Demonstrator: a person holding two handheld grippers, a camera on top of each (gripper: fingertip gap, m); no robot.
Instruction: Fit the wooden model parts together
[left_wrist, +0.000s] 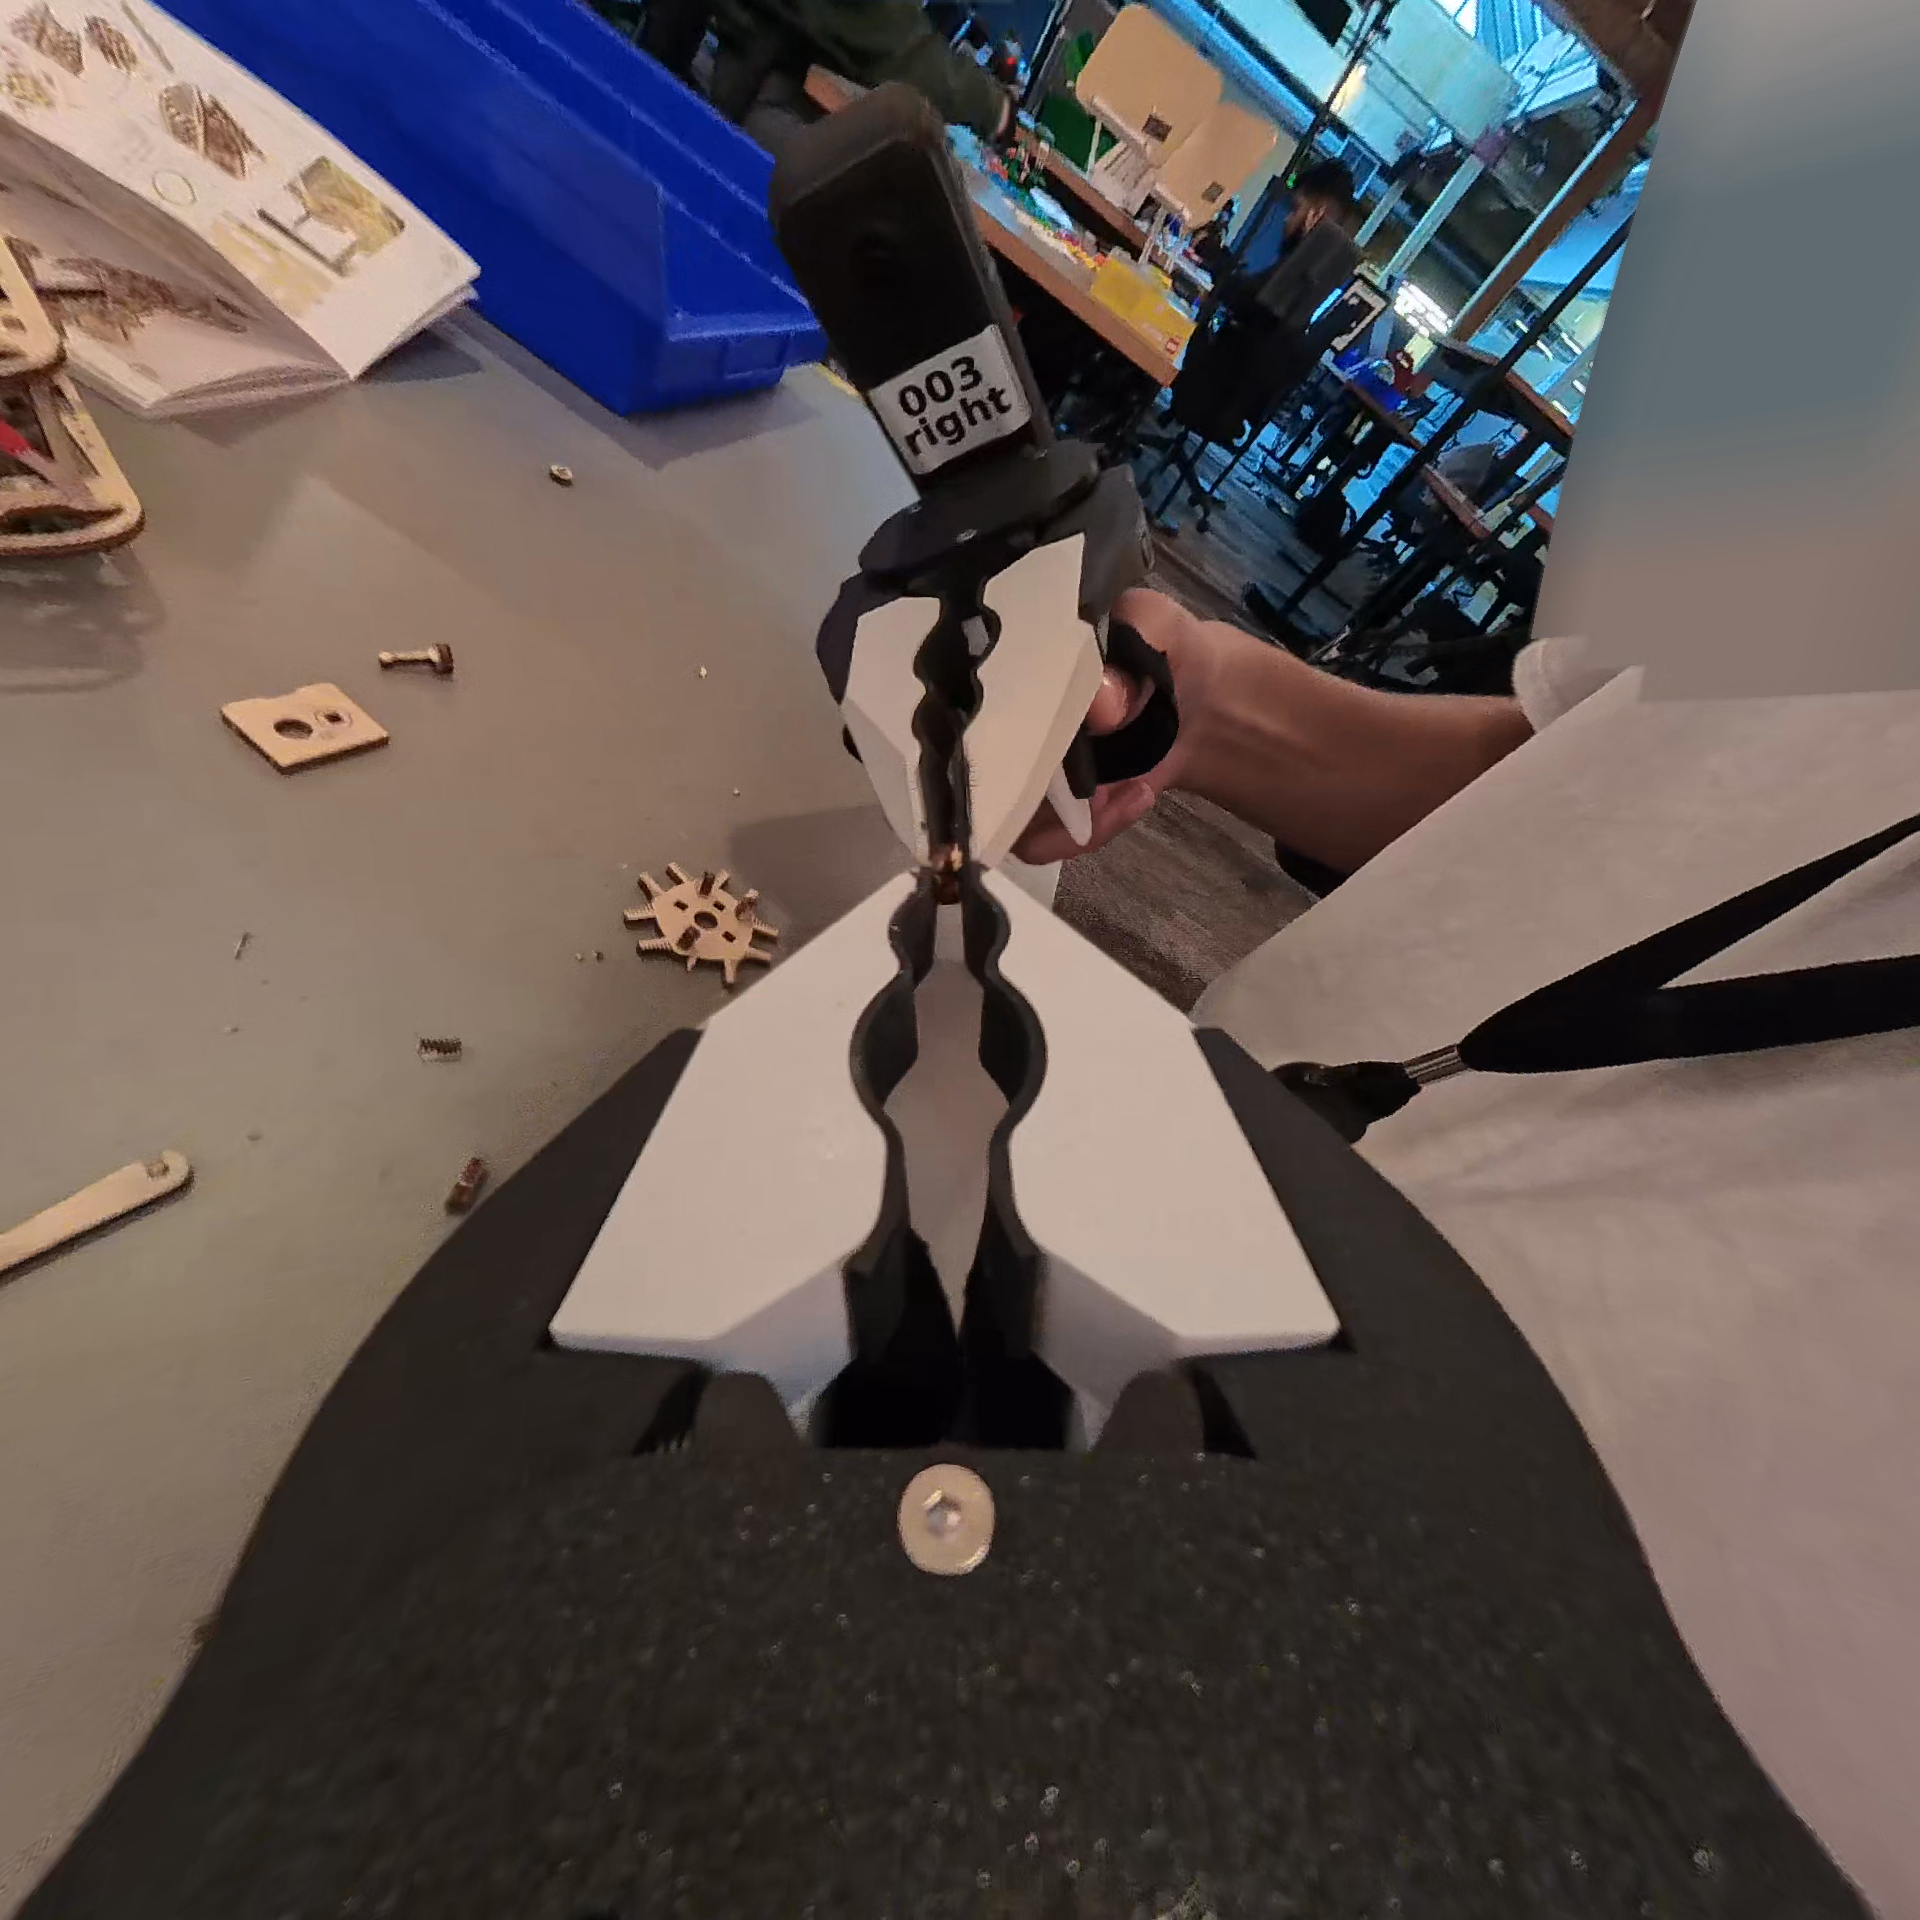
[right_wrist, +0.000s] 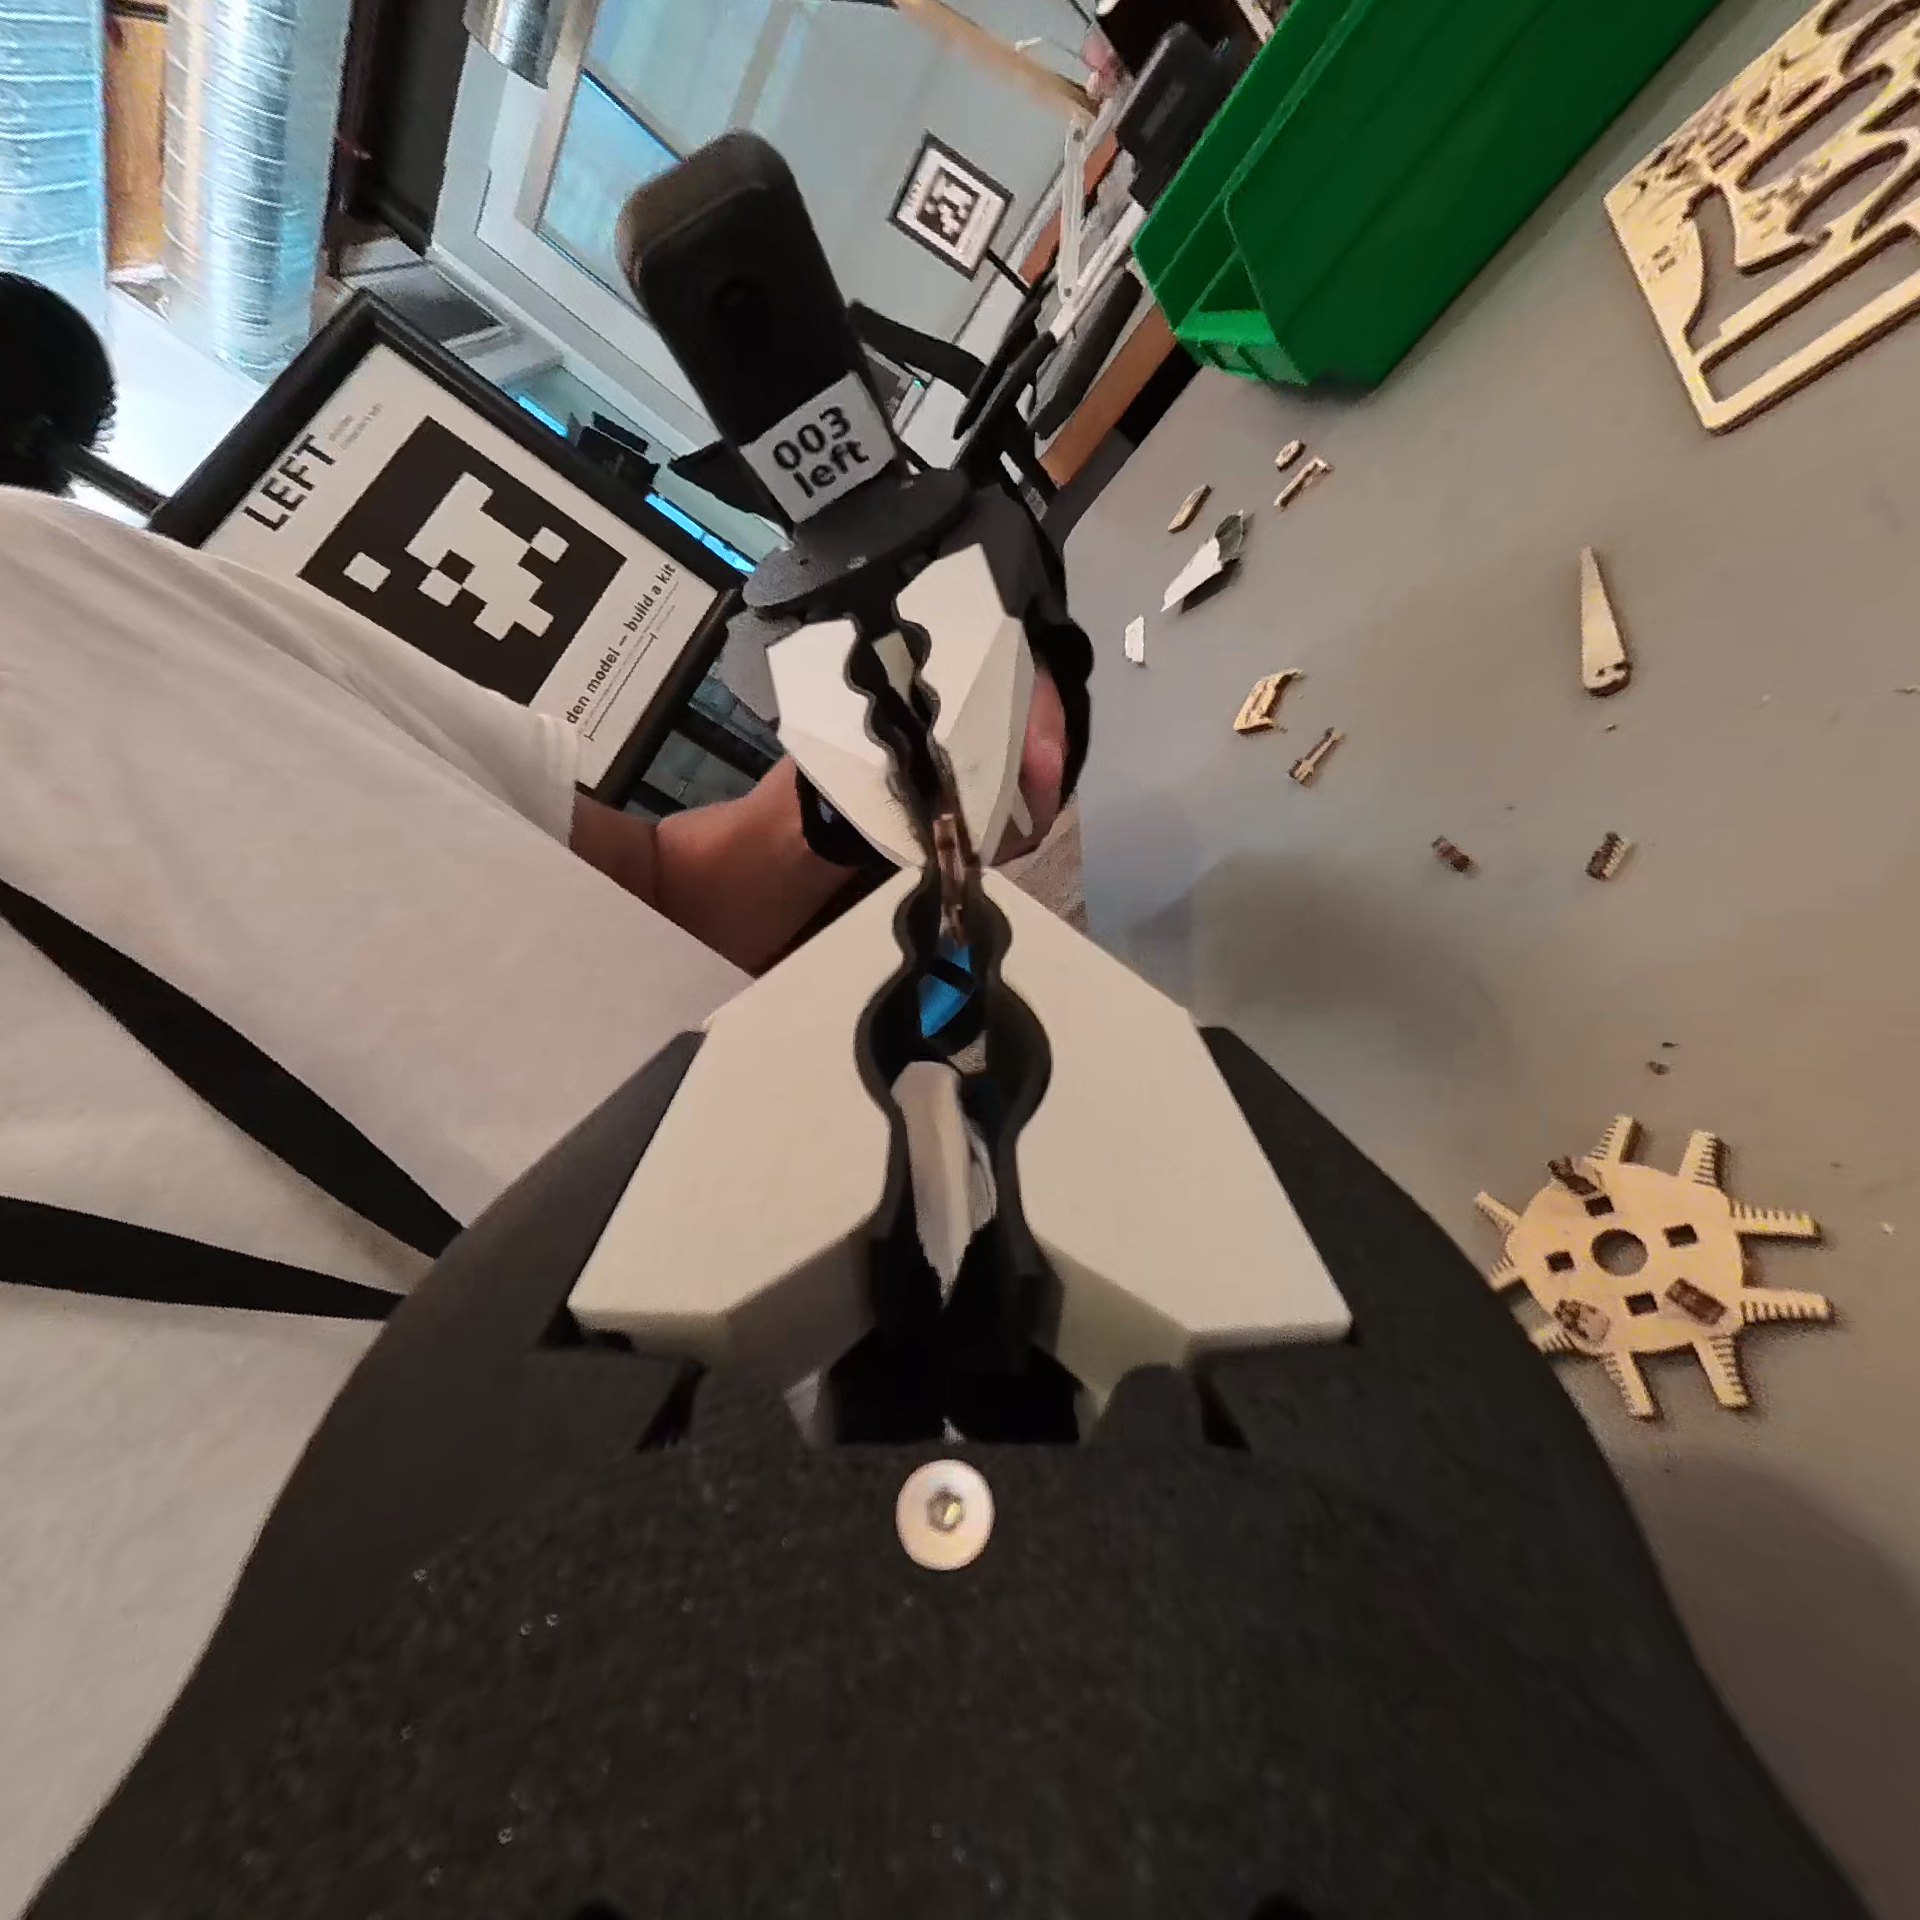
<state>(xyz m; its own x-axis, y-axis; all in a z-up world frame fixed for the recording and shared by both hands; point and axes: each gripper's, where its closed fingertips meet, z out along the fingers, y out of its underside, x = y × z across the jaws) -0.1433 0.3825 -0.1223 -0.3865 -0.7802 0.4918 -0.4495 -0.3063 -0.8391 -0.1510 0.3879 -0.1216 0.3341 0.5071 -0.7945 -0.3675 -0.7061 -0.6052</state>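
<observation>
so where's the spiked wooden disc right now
The spiked disc lies flat on the grey table, left of the meeting gripper tips in the left wrist view.

tabletop (left_wrist: 436, 582) grey | bin (left_wrist: 582, 208) blue | bin (right_wrist: 1382, 208) green | toothed wooden disc (right_wrist: 1652, 1262) pale tan, dark slots | tongs (left_wrist: 940, 883) white fingers, black wavy pads, black body | person's shirt (right_wrist: 208, 831) white, black strap

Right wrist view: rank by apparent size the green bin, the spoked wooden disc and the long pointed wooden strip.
1. green bin
2. spoked wooden disc, though it lies nearest the camera
3. long pointed wooden strip
</observation>
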